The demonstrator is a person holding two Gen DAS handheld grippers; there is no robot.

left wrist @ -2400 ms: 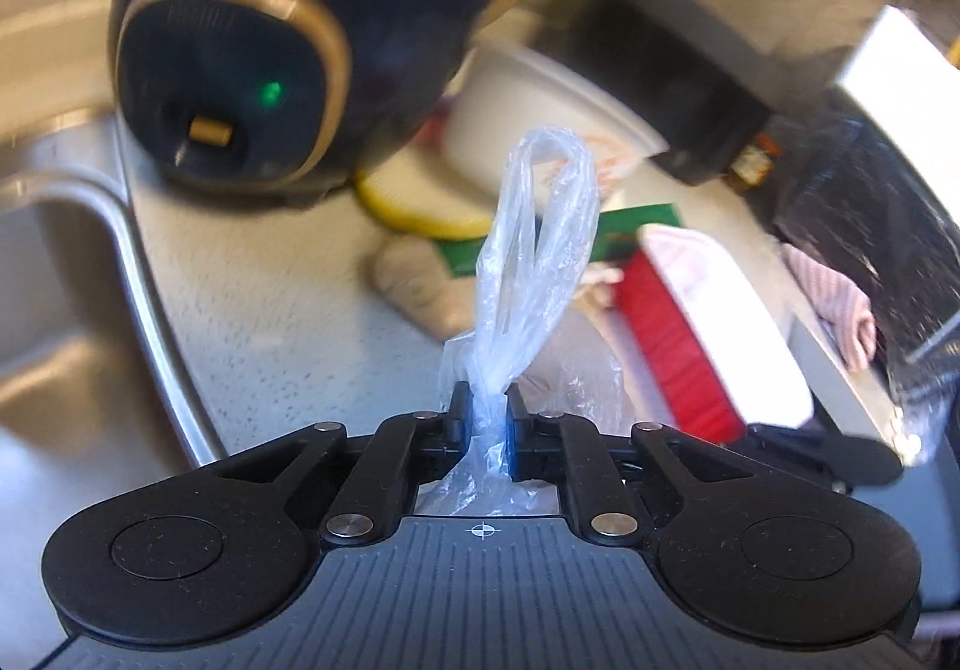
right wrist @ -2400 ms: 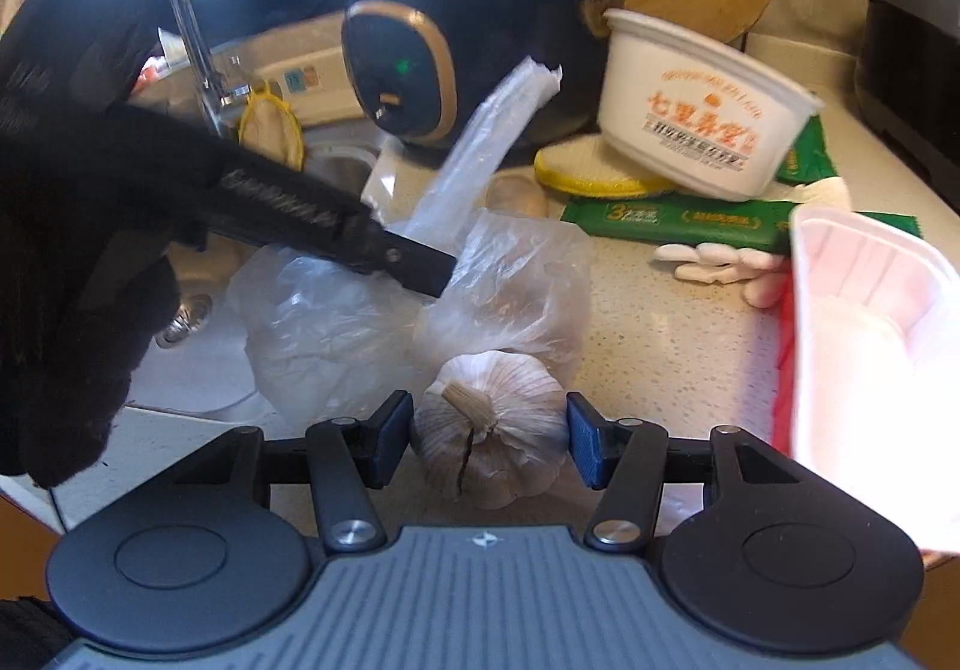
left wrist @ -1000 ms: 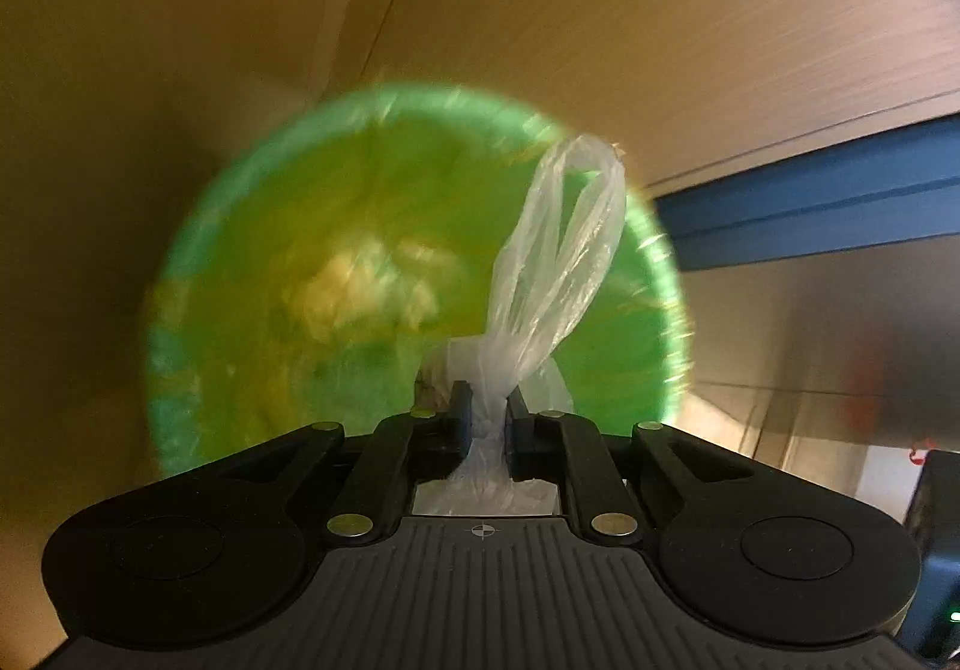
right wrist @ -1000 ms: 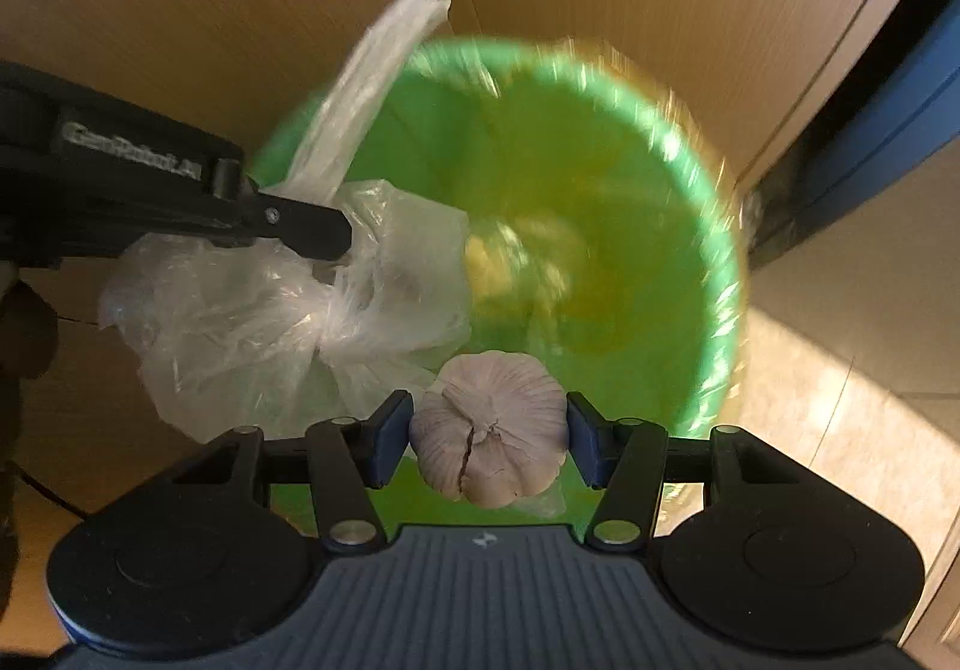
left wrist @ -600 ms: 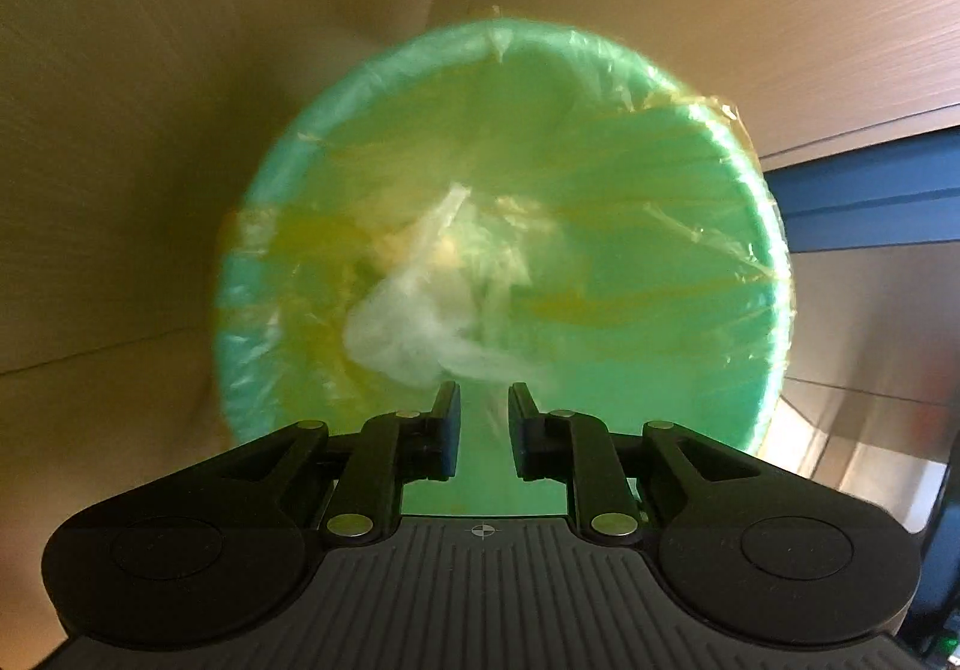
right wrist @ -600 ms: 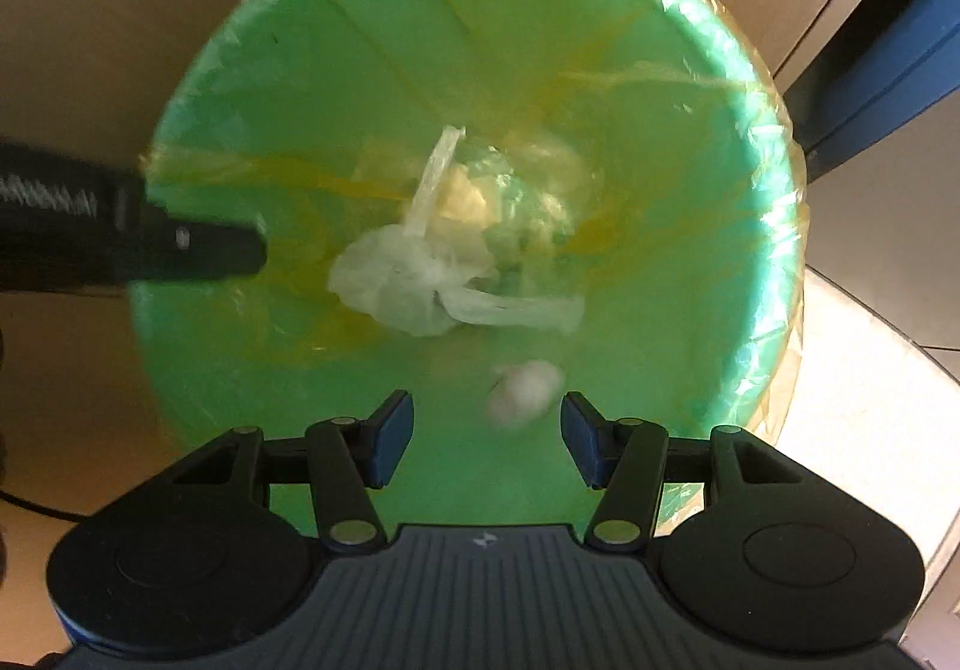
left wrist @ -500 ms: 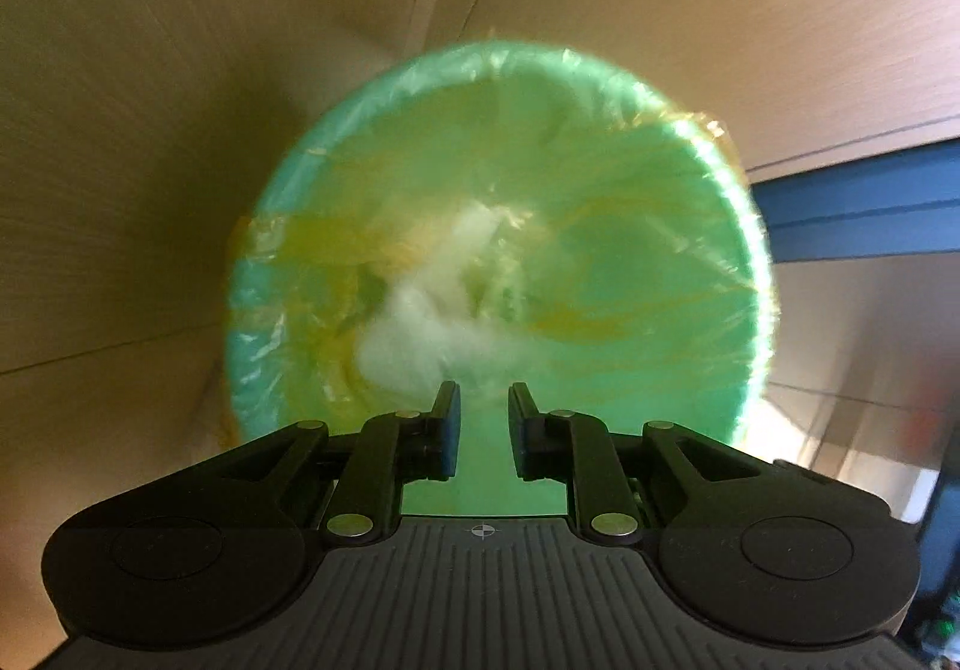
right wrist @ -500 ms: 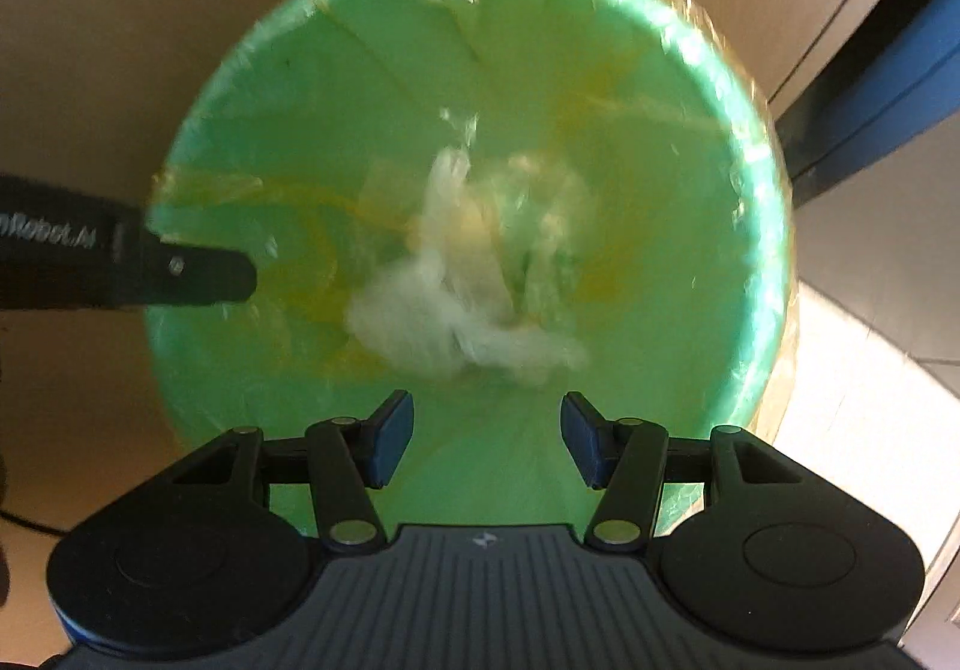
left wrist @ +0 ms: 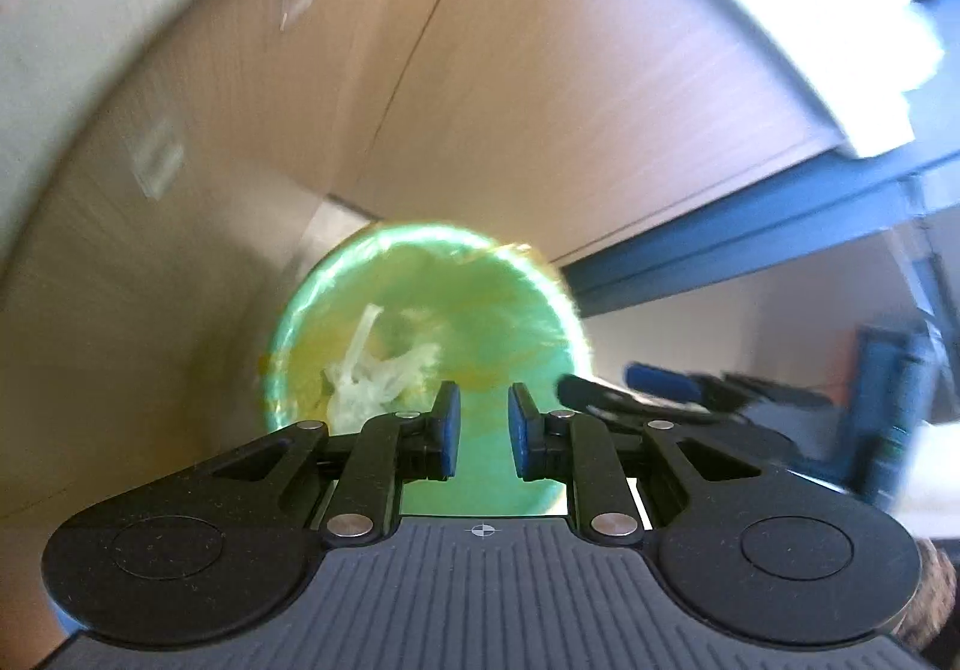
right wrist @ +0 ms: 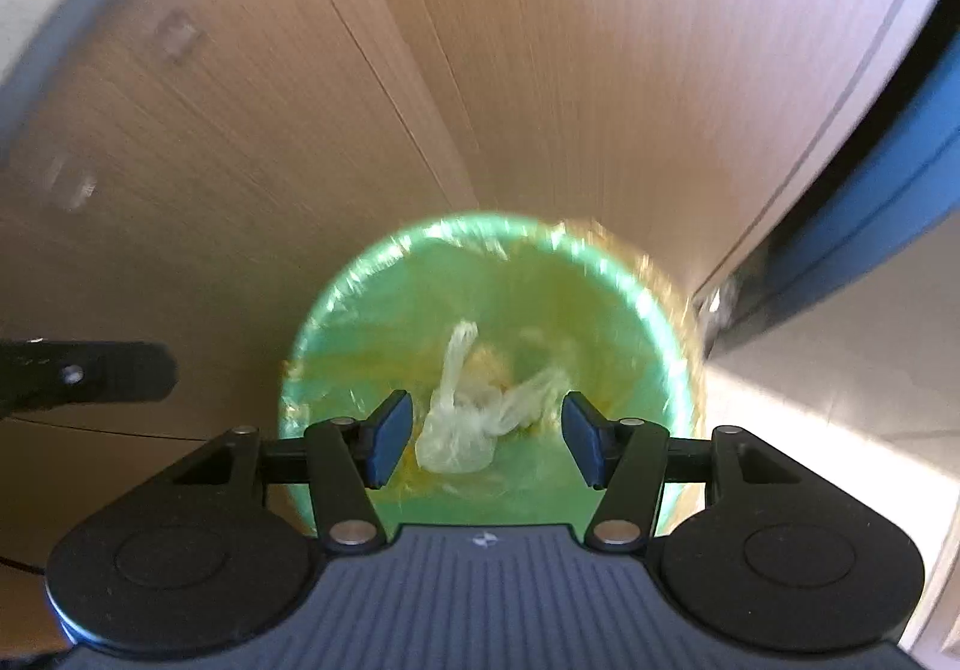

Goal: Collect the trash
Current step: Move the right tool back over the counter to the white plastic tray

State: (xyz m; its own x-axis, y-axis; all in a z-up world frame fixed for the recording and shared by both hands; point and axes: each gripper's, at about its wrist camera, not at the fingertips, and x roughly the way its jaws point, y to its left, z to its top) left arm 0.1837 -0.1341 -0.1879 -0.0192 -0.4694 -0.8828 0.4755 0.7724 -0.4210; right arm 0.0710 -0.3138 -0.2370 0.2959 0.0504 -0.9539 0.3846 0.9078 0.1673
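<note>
Left wrist view: the left gripper (left wrist: 483, 439) stands slightly parted, empty, above the green bin (left wrist: 528, 310); the plastic bag (left wrist: 372, 379) lies inside.

Right wrist view: the right gripper (right wrist: 486, 442) gapes wider, holding nothing; wooden cabinet doors (right wrist: 540, 39) stand behind.

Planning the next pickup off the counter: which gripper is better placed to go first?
Right, marginally. Both grippers are empty above the green bin with the plastic bag inside, but the right gripper stands wider open than the left gripper.
</note>
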